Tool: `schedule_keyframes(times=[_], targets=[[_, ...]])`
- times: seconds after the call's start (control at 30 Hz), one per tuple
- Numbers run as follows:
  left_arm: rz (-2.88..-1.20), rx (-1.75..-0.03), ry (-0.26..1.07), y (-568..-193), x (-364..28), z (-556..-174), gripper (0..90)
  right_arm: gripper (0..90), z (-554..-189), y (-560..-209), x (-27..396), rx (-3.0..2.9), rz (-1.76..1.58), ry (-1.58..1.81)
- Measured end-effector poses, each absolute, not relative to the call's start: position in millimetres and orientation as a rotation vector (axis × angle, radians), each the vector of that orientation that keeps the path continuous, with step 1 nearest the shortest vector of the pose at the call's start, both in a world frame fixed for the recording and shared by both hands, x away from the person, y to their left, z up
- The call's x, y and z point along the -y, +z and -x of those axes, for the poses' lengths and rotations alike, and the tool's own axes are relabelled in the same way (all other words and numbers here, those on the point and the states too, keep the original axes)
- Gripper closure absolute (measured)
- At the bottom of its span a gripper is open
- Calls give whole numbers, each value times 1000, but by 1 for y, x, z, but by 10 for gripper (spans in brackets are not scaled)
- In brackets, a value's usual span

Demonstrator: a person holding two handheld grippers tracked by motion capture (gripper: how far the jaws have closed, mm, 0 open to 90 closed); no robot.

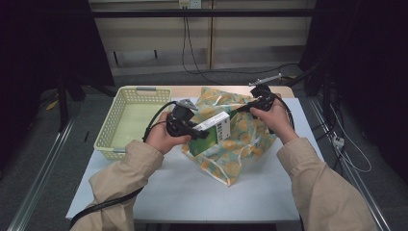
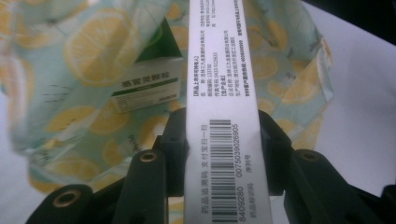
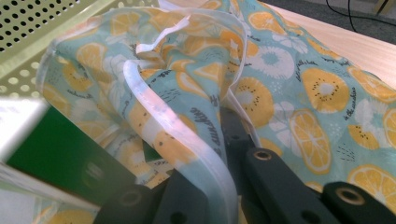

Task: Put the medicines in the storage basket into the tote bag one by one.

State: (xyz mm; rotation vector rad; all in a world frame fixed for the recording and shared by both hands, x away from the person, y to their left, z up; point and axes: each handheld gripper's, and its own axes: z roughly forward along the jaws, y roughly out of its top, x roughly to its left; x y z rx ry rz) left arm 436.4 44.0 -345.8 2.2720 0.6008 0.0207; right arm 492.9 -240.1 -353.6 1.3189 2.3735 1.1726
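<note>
My left gripper [image 1: 199, 133] is shut on a green and white medicine box [image 1: 211, 127], its jaws clamping the narrow white barcode side [image 2: 224, 116]. The box hangs over the mouth of a lemon-print fabric bag [image 1: 240, 139] on the white table. A second green and white box [image 2: 147, 88] lies inside the bag [image 2: 93, 46]. Across the bag, my right gripper [image 1: 240, 109] is shut on the bag's white-edged rim [image 3: 187, 135] and holds it up. In the right gripper view the held box [image 3: 56, 154] shows blurred at lower left.
A pale yellow perforated basket [image 1: 108, 139] stands at the table's left, close behind my left hand, and its wall [image 3: 28, 37] shows beyond the bag. Bare white tabletop [image 1: 192, 192] lies in front of the bag. Cables trail on the floor at the right.
</note>
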Motion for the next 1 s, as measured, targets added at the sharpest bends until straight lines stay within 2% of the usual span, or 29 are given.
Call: schedule_keyframes(times=[0.33, 0.77, 1.0], targets=[[-2286, -629, 21, -376, -6, -445, 630, 900, -490, -347, 242, -2368, -1308, 1178], [-2243, -705, 116, -390, 41, -465, 630, 900, -489, -341, 244, -2347, -1309, 1192], [-2209, -724, 103, -394, 51, -474, 629, 900, -490, -341, 247, -2340, -1320, 1186]])
